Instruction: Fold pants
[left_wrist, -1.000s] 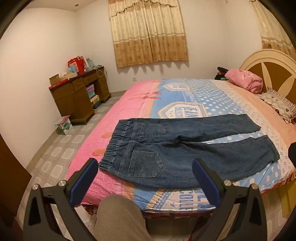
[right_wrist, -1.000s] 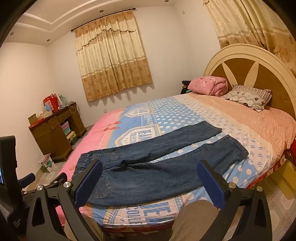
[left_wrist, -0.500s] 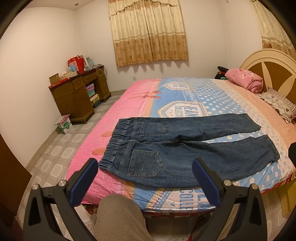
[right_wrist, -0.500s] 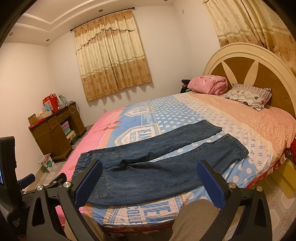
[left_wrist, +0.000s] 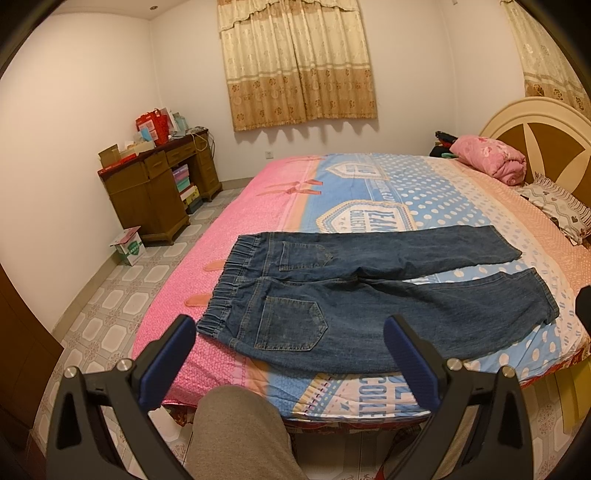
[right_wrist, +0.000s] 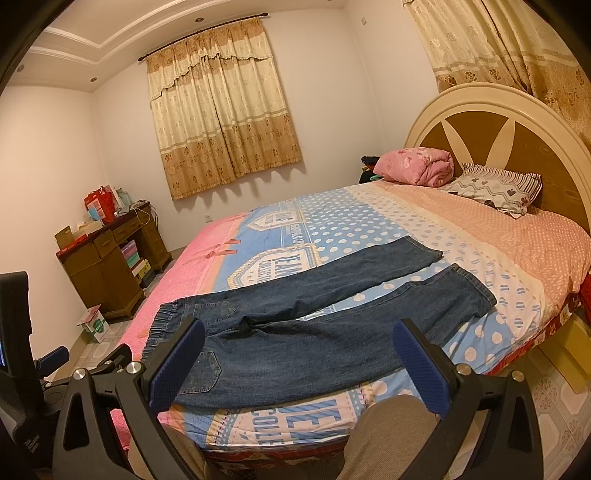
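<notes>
The pants (left_wrist: 369, 295) are laid out flat on the bed (left_wrist: 258, 229), just past the jaws of both grippers, waistband off to the left and legs splayed to the right. The left gripper (left_wrist: 288, 358) is held with jaws wide apart and nothing in them; same for the right gripper (right_wrist: 299, 365). A knee in grey trousers (left_wrist: 236, 435) is seen below the left jaws, between them and the bed edge. A wooden desk (left_wrist: 155, 195) is parked far left, a pink blanket (right_wrist: 417, 166) and pillow (right_wrist: 495, 188) far right by the headboard. Compared with a second ago, pretty much nothing is changed: pants unmoved, both jaws kept spread.
</notes>
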